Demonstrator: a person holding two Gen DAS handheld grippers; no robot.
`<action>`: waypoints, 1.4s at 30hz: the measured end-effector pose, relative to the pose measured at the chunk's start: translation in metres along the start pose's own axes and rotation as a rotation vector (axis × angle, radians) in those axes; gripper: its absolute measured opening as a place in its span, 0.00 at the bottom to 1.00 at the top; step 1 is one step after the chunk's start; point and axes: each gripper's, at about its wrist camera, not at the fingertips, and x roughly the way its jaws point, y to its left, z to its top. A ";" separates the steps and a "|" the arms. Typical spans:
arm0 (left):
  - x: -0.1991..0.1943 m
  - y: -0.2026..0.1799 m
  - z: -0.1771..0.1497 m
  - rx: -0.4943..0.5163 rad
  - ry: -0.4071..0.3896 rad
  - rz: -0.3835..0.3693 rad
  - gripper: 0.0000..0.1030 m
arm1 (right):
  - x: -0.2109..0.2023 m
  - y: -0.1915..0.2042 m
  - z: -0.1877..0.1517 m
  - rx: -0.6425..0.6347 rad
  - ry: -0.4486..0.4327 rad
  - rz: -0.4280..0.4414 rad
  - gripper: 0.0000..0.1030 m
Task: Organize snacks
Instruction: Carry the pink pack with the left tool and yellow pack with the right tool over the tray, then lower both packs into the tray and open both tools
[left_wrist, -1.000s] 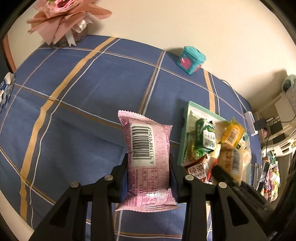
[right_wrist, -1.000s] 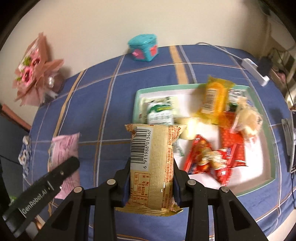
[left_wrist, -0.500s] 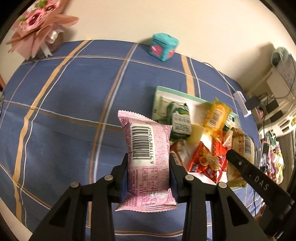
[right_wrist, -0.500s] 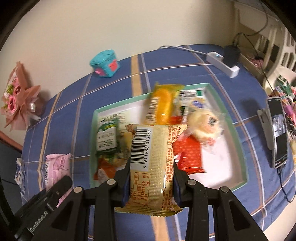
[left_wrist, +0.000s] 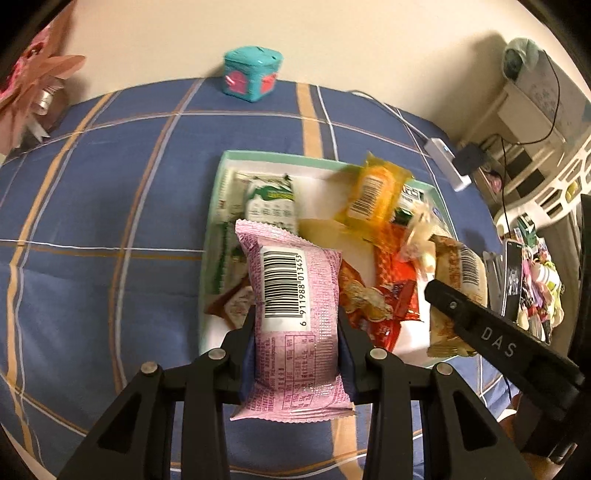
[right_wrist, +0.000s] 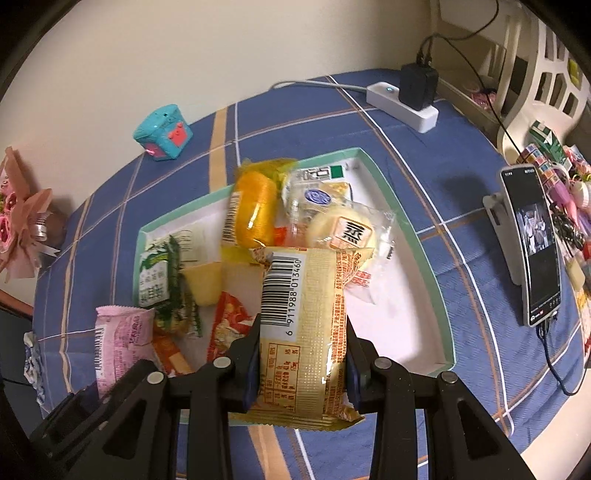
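Observation:
My left gripper (left_wrist: 297, 332) is shut on a pink snack packet (left_wrist: 295, 317), barcode side up, held above the near left part of a mint-rimmed white tray (left_wrist: 277, 157). In the right wrist view my right gripper (right_wrist: 301, 339) is shut on a beige snack packet (right_wrist: 303, 325) over the tray (right_wrist: 424, 258), above its near middle. The tray holds several snacks: a green packet (right_wrist: 157, 273), an orange one (right_wrist: 253, 210), red ones (left_wrist: 391, 291) and a round bun in clear wrap (right_wrist: 343, 229). The pink packet (right_wrist: 118, 343) shows at the left of the right wrist view, and the beige packet (left_wrist: 458, 273) at the right of the left wrist view.
A blue plaid cloth (left_wrist: 110, 206) covers the table. A teal box (left_wrist: 253, 77) stands at the back by the wall, a pink bouquet (right_wrist: 20, 218) at the far left. A white power strip (right_wrist: 402, 101) and a propped phone (right_wrist: 532, 243) lie right of the tray.
Both grippers have swung to the right over the cloth with their packets. The tray has come under both of them, and both wrists have rolled a little.

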 end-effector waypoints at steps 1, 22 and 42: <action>0.005 -0.002 0.000 0.003 0.009 -0.001 0.37 | 0.002 -0.001 0.000 0.002 0.005 0.000 0.38; 0.038 -0.009 0.003 0.034 0.045 0.008 0.38 | 0.031 -0.005 -0.003 -0.005 0.079 -0.006 0.38; 0.040 0.003 0.005 -0.022 0.083 0.024 0.50 | 0.031 0.003 0.000 -0.062 0.099 -0.032 0.58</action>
